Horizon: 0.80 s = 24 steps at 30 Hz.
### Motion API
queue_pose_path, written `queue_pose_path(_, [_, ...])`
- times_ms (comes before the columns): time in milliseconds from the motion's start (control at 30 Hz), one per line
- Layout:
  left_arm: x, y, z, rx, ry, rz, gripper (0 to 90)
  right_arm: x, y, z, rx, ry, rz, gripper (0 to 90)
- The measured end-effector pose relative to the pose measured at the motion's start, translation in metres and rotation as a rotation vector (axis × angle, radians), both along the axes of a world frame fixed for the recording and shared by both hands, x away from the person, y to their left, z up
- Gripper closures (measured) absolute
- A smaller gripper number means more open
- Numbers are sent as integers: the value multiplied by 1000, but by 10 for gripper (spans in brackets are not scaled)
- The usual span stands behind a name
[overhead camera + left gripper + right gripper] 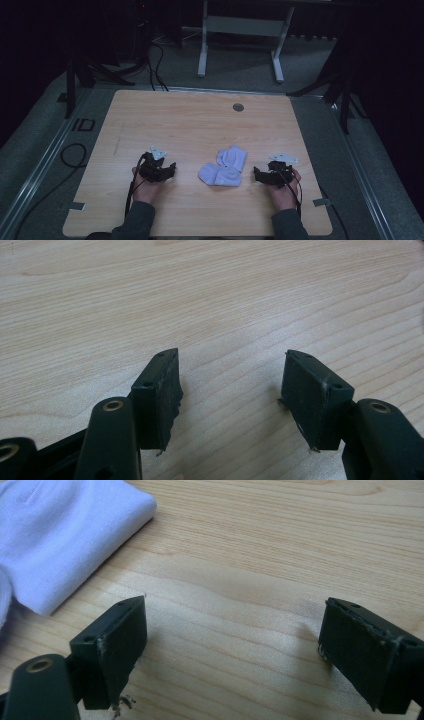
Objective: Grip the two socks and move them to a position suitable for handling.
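A crumpled pale lilac-white cloth (224,167) lies on the wooden table (200,125) between my two grippers. Its folded edge fills the upper left of the right gripper view, cloth (55,535). My left gripper (170,171) rests low over the table left of the cloth, open, with bare wood between its jaws (230,400). My right gripper (256,174) sits just right of the cloth, open wide, nothing between its jaws (232,650). Each gripper is held by a hand in a dark sleeve.
A small round grey grommet (238,107) sits near the table's far edge. Beyond the table stand a white desk frame (240,40) and dark tripod legs (345,95). Cables (72,155) lie on the floor at left.
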<state>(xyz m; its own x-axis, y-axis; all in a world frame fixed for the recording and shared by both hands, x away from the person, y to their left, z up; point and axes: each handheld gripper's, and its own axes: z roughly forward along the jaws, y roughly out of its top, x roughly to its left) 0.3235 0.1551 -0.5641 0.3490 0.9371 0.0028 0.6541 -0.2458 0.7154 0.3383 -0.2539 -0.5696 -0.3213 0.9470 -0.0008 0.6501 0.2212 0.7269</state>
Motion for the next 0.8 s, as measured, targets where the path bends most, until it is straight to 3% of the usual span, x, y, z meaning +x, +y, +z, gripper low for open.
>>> queue_pose_path(100, [0, 0, 0, 0, 0, 1, 406, -2, 0, 1, 0, -1, 8, 154])
queue_pose_path(300, [0, 0, 0, 1, 2, 1, 406, -8, 2, 6, 1, 3, 16, 389])
queue_pose_path(567, [0, 0, 0, 0, 2, 2, 406, -22, 13, 20, 29, -14, 111, 603])
queue_pose_path(800, [0, -1, 0, 0, 3, 4, 407, -37, 29, 35, 174, -26, 203, 855])
